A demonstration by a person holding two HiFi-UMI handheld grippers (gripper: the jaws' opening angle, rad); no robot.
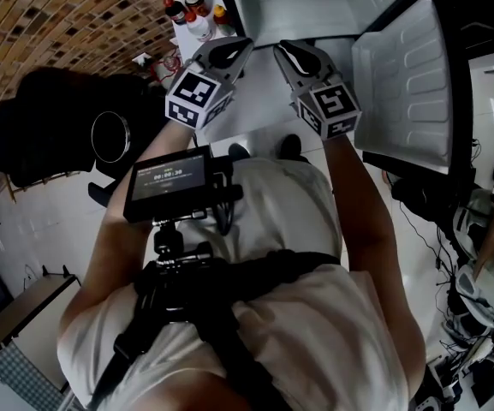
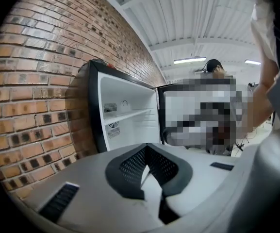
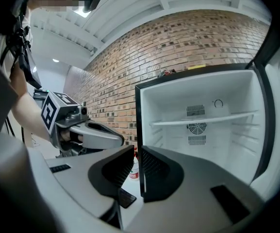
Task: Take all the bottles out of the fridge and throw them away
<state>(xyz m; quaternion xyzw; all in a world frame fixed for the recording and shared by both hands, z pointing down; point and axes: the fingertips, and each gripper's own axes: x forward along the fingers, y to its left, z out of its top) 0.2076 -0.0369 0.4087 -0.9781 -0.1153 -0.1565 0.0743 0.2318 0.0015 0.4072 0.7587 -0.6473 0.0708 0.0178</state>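
Note:
The fridge stands open in front of me, its white shelves bare, and no bottle shows inside it. Several bottles stand on a small white table left of the fridge; one red-labelled bottle shows through the right jaws' gap. My left gripper is held up before the fridge, shut and holding nothing. My right gripper hangs beside it, its jaws a narrow gap apart with nothing between them. The left gripper also shows in the right gripper view.
The fridge door swings out to the right. A brick wall runs behind and left of the fridge. A black bin sits on the floor to my left. A small screen is mounted on my chest rig.

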